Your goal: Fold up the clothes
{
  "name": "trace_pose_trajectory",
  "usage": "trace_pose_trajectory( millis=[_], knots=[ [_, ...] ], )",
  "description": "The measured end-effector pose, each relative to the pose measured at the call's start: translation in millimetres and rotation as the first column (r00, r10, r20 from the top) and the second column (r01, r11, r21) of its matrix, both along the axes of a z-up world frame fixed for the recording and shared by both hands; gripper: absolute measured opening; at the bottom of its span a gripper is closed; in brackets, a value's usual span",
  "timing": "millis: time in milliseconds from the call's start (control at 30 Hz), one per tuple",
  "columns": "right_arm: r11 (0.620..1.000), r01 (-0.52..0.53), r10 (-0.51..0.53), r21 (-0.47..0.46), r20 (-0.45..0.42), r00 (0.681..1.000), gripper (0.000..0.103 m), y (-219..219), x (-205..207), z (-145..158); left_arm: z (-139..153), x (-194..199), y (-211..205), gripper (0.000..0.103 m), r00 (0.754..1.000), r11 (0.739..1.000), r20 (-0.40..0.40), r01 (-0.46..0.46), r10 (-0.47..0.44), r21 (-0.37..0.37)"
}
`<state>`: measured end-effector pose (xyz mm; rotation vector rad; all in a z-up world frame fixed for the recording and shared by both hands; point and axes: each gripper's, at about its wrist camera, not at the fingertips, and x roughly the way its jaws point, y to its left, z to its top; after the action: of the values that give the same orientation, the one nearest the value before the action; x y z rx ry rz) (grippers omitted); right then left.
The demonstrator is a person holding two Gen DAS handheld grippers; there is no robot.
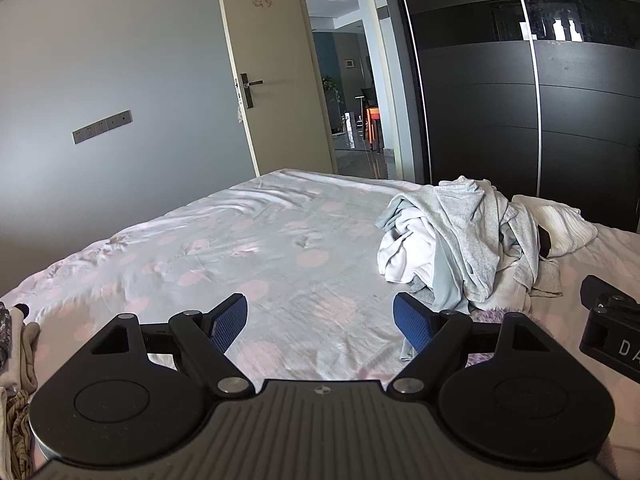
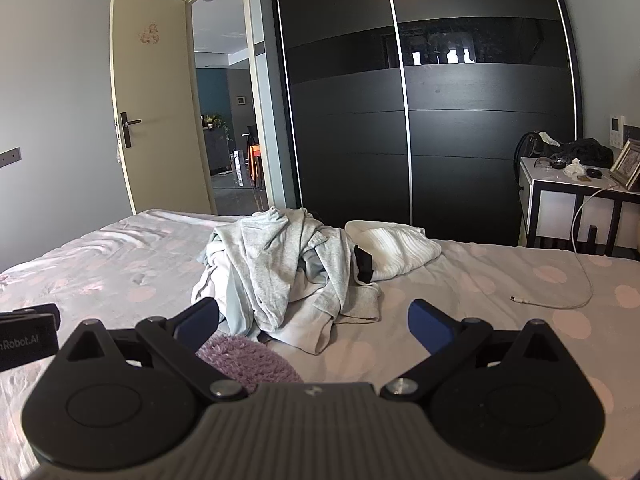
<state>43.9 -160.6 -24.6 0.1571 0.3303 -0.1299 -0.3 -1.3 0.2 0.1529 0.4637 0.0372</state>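
Pink-dotted sheet covered the bed (image 1: 256,248); on its far side, near the dark wardrobe (image 2: 440,120), lay a heap of grey and white clothes (image 2: 288,272). The left gripper (image 1: 320,320) and right gripper (image 2: 312,320) hovered spread wide, holding nothing

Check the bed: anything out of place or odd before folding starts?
One thing: a white cable trails from the nightstand onto the bed, its plug end lying loose on the sheet to the right of the clothes pile. It could snag. The pile itself is just unfolded laundry.
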Motion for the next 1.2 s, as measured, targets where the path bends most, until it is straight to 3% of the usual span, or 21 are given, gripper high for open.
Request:
trace_pose_trajectory(
  millis=[500,1200],
  knots=[
    [0.999,-0.033,0.033,-0.002,0.01,0.999,0.102,-2,-2,5,0,-1,-13,0.08,0.999,0.998,-0.006,0.042,-0.041,0.046],
    [0.998,-0.062,0.062,0.02,-0.005,0.998,0.102,-5,0,2,-1,-1,-14,0.08,0.999,0.998,-0.02,0.034,-0.033,0.044]
  ],
)
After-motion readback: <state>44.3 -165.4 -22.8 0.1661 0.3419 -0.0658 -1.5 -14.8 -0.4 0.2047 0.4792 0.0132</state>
